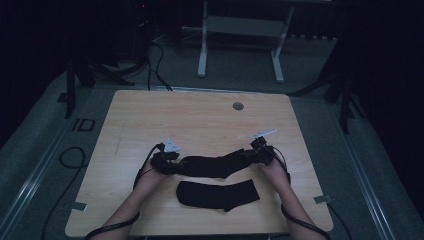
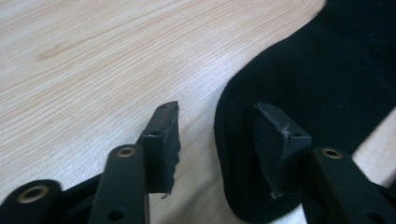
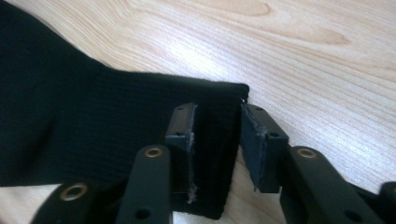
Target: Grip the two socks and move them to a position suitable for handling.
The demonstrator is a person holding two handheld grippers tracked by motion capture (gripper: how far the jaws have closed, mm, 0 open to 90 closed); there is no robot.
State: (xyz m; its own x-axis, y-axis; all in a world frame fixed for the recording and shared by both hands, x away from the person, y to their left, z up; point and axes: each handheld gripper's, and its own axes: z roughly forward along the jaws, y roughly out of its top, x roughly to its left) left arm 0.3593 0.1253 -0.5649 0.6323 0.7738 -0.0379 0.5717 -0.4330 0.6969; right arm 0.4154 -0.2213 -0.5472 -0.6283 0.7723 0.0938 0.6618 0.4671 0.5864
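Socks (image 1: 215,165) were matt black ribbed knit cloth; worktop (image 1: 200,120) was smooth pale wood-grain laminate, slight sheen; gripper pads (image 2: 168,144) rough black foam.

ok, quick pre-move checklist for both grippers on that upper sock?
1. Left gripper straddles the toe edge of the upper sock: ok, jaws apart.
2. Left pads pressing the fabric: not ok, gap shows.
3. Right gripper on the cuff end: ok, the cuff edge lies between its jaws.
4. Right pads clamped: cannot tell.
5. Lower sock lies apart from the upper one: ok.
6. Table bare beyond the socks: ok.
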